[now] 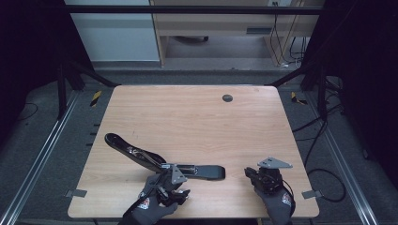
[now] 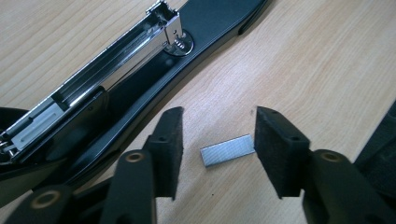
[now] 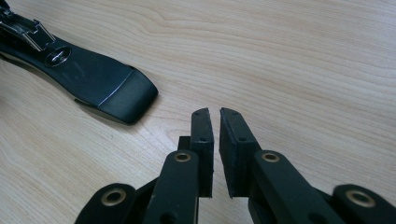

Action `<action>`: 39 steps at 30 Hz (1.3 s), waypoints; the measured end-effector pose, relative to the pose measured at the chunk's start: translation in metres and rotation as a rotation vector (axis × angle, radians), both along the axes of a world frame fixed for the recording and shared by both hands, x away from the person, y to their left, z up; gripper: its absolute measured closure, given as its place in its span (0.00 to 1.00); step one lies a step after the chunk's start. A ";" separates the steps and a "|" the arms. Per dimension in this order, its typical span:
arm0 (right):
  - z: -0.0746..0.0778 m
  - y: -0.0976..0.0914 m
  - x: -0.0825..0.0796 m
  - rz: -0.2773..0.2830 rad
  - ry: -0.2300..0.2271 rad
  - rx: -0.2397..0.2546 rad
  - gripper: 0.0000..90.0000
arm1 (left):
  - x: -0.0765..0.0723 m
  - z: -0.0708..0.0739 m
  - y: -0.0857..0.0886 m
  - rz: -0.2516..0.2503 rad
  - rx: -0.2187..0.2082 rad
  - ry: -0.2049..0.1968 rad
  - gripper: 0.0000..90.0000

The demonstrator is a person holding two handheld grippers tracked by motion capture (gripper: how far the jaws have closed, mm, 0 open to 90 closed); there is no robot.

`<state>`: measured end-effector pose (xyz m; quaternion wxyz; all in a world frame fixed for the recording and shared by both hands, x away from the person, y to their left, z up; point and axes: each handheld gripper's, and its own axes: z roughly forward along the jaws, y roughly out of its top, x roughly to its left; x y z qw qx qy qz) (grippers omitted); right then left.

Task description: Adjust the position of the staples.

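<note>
Silvery staple strip (image 2: 227, 150) lies between the open left tool (image 2: 218, 140), seemingly untouched.

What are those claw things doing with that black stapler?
A person holds a gripper in each hand at a wooden table. A black stapler lies opened out flat, its metal staple channel showing. The left gripper is open, and a small strip of staples lies on the table between its jaws, with nothing squeezing it. The right gripper sits nearly shut and empty, just past the stapler's end.
</note>
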<state>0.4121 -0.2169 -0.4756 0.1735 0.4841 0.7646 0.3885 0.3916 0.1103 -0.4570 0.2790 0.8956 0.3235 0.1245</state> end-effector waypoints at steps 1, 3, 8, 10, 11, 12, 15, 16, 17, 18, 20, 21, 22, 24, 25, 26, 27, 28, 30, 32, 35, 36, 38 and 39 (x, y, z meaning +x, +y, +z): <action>0.000 0.000 0.000 0.000 0.000 0.001 0.94 | 0.000 -0.002 0.000 0.006 -0.001 0.006 0.53; 0.000 0.000 0.000 0.000 0.000 0.000 0.94 | 0.001 -0.005 0.000 0.016 -0.002 0.015 0.50; 0.000 0.000 0.000 -0.001 0.002 -0.001 0.94 | 0.001 -0.008 -0.001 0.027 -0.004 0.020 0.48; 0.000 0.000 0.000 0.000 0.000 -0.002 0.94 | 0.000 -0.009 -0.002 0.032 0.000 0.024 0.49; 0.000 0.000 0.000 -0.001 0.002 -0.001 0.94 | 0.000 -0.009 -0.003 0.037 0.003 0.019 0.50; 0.000 0.000 0.000 -0.001 0.002 -0.001 0.94 | 0.000 -0.009 -0.003 0.037 0.003 0.019 0.51; 0.000 0.000 0.000 0.001 0.000 0.000 0.94 | 0.000 -0.010 -0.004 0.062 0.008 0.018 0.53; 0.000 0.000 0.000 0.001 0.001 0.000 0.94 | 0.000 -0.011 -0.004 0.066 0.006 0.021 0.54; 0.000 0.000 0.000 0.000 0.001 0.000 0.94 | 0.000 -0.011 -0.005 0.071 0.007 0.022 0.54; 0.000 0.000 0.000 0.000 0.001 0.000 0.94 | 0.000 -0.011 -0.005 0.071 0.007 0.022 0.55; 0.000 0.000 0.000 0.000 0.001 0.000 0.94 | 0.000 -0.013 -0.005 0.073 0.003 0.028 0.55; 0.000 0.000 0.000 0.000 0.002 0.000 0.94 | -0.001 -0.014 -0.005 0.074 0.000 0.029 0.55; 0.000 0.000 0.000 0.000 0.002 0.000 0.94 | -0.001 -0.016 -0.006 0.073 -0.001 0.034 0.55; 0.000 0.000 0.000 -0.001 0.003 0.000 0.94 | -0.001 -0.018 -0.006 0.073 0.000 0.037 0.54; 0.000 0.000 0.000 -0.001 0.003 0.000 0.94 | -0.001 -0.018 -0.006 0.073 0.000 0.037 0.53; 0.000 0.000 0.000 0.000 0.002 0.002 0.94 | -0.001 -0.018 -0.007 0.074 -0.003 0.039 0.53; 0.000 0.000 0.000 0.000 0.002 0.002 0.94 | -0.001 -0.019 -0.007 0.077 -0.008 0.041 0.52; 0.000 0.000 0.000 0.000 0.002 0.002 0.94 | -0.001 -0.019 -0.007 0.077 -0.008 0.041 0.52; 0.000 0.000 0.000 -0.001 0.003 0.002 0.94 | -0.001 -0.019 -0.007 0.079 -0.013 0.044 0.51; 0.000 0.000 0.000 0.001 0.002 0.003 0.94 | -0.001 -0.019 -0.008 0.080 -0.009 0.050 0.51; 0.000 0.000 0.000 0.000 0.002 0.003 0.94 | 0.000 -0.020 -0.008 0.079 -0.004 0.055 0.52; 0.000 0.000 0.000 0.000 0.003 0.006 0.94 | 0.000 -0.020 -0.008 0.080 0.001 0.053 0.53; 0.000 0.000 0.000 0.000 0.002 0.003 0.94 | 0.000 -0.021 -0.009 0.081 0.003 0.052 0.53; 0.000 0.000 0.000 0.000 0.002 0.003 0.94 | 0.000 -0.021 -0.009 0.080 0.004 0.056 0.55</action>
